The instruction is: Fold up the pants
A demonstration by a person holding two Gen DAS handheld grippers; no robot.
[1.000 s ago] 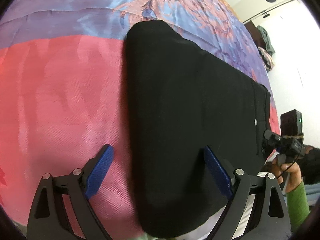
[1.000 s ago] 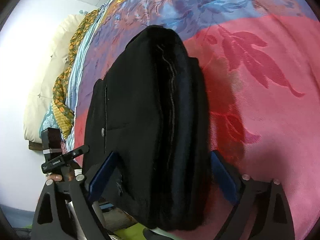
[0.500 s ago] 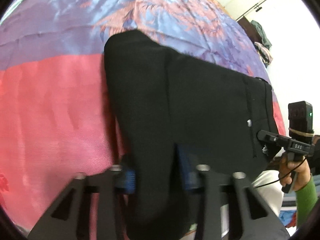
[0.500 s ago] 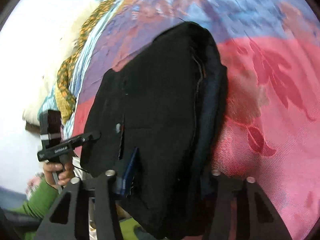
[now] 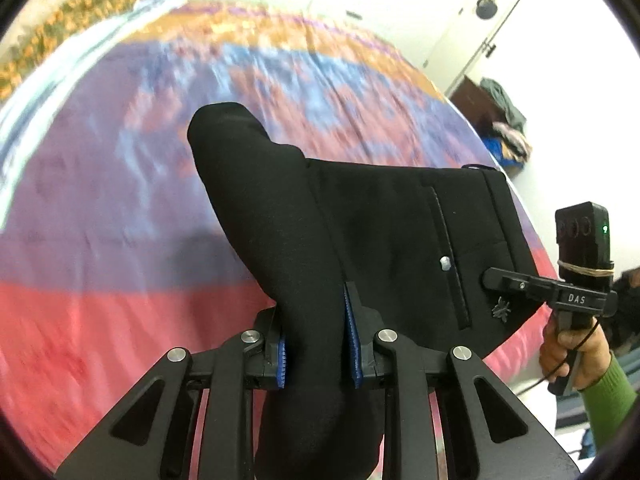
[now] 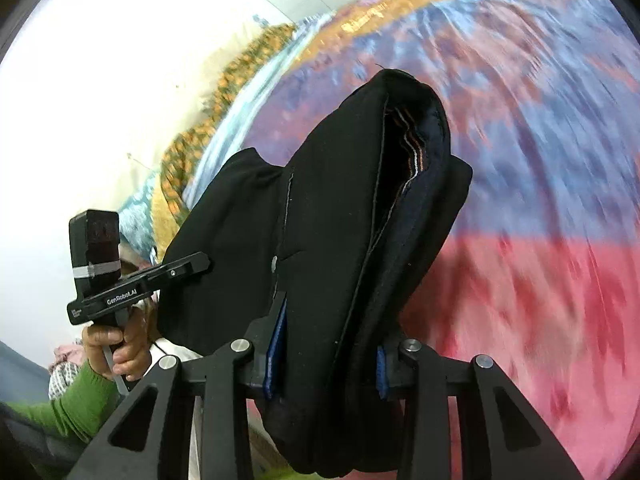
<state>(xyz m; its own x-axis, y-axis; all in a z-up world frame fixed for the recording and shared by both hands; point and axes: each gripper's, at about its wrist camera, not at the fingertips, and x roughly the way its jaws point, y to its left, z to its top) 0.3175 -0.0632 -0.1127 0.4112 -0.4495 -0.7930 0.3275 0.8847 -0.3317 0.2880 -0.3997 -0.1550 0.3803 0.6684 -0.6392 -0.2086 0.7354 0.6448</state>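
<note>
The folded black pants (image 5: 360, 240) hang lifted above the bed, held at both near corners. My left gripper (image 5: 316, 356) is shut on the thick folded edge at the leg side. My right gripper (image 6: 324, 364) is shut on the waistband side of the pants (image 6: 332, 220), where the stacked layers and striped lining show. The back pocket and its button face the left wrist view. Each view shows the other gripper: the right one (image 5: 548, 292) at the right edge, the left one (image 6: 136, 284) at the left.
The bed is covered by a spread (image 5: 100, 240) with red, purple and blue leaf pattern. Pillows and an orange patterned cloth (image 6: 200, 132) lie at the headboard. A white door (image 5: 480, 28) and a pile of clothes (image 5: 504, 120) stand past the bed's far corner.
Both grippers closed on the near edge of the pants and raised it off the spread. The views tilted up, so the room's walls now show.
</note>
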